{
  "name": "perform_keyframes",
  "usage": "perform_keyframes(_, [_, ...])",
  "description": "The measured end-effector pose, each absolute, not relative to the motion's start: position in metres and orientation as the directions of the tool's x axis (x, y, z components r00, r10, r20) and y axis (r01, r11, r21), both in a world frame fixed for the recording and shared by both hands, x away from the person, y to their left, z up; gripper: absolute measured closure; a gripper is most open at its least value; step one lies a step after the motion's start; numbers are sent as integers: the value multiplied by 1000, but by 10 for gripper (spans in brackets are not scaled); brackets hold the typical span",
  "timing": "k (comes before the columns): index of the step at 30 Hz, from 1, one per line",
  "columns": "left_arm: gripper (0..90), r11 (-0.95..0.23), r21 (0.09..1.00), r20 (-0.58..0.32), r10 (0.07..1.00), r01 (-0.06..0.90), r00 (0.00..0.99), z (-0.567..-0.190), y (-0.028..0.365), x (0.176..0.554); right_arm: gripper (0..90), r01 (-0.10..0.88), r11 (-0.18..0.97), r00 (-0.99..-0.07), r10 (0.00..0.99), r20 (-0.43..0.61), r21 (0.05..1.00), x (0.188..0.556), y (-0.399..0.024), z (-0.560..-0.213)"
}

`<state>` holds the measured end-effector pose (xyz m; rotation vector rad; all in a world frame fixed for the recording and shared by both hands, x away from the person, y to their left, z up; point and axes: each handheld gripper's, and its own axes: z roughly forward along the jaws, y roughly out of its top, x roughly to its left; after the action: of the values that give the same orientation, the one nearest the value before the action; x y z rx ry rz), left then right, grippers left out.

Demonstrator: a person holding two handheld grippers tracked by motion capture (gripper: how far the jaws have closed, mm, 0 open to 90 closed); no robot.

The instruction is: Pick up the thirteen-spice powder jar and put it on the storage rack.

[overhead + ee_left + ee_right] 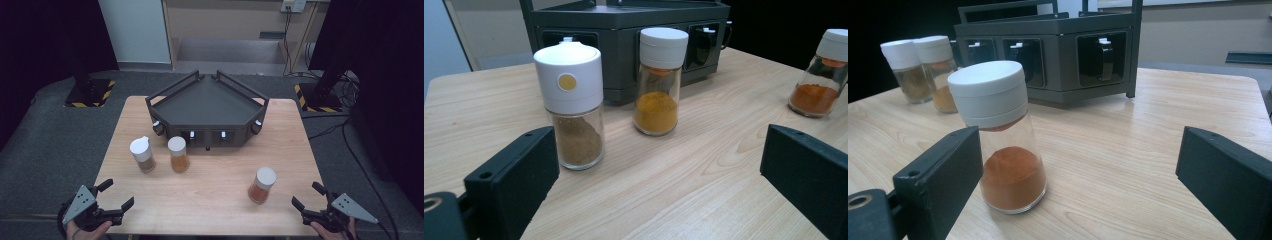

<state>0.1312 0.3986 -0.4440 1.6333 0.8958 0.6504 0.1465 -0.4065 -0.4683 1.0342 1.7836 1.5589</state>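
Three white-capped glass spice jars stand on the wooden table [215,180]. The brown-spice jar [142,154] [573,107] and the yellow-spice jar [178,154] [659,80] stand side by side just in front of the dark corner rack [207,107]. The orange-red spice jar [262,184] [1000,137] stands alone toward the front right. My left gripper [119,195] [659,175] is open at the front left corner, nothing between its jaws. My right gripper [307,196] [1078,180] is open at the front right corner, the orange-red jar just ahead of its left jaw.
The rack [624,30] [1048,50] has a raised rail around its top shelf and small holders along its front faces. Black stands [90,85] rest on the grey floor beyond the table's far corners, and cables [345,135] trail at the right.
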Motion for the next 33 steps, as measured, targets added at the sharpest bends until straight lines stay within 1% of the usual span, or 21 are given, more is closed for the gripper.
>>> perform_keyframes(3, [13, -106, 970, -37, 827, 220, 562, -444, 398, 132, 46, 188, 12, -554, 827, 96, 982, 146, -409, -470])
perform_keyframes(12, [11, -105, 970, -38, 827, 220, 561, -445, 399, 131, 45, 179, 15, -570, 817, 91, 984, 145, -408, -470])
perform_keyframes(16, [10, -115, 969, -30, 824, 220, 565, -444, 398, 130, 28, 185, 9, -577, 810, 102, 983, 148, -408, -470])
perform_keyframes(22, [10, -97, 972, -43, 824, 214, 565, -446, 401, 129, 19, 182, 3, -581, 807, 105, 983, 147, -407, -470])
perform_keyframes(33, [6, -96, 972, -45, 819, 215, 571, -446, 400, 130, 18, 182, 19, -594, 799, 94, 983, 149, -406, -469])
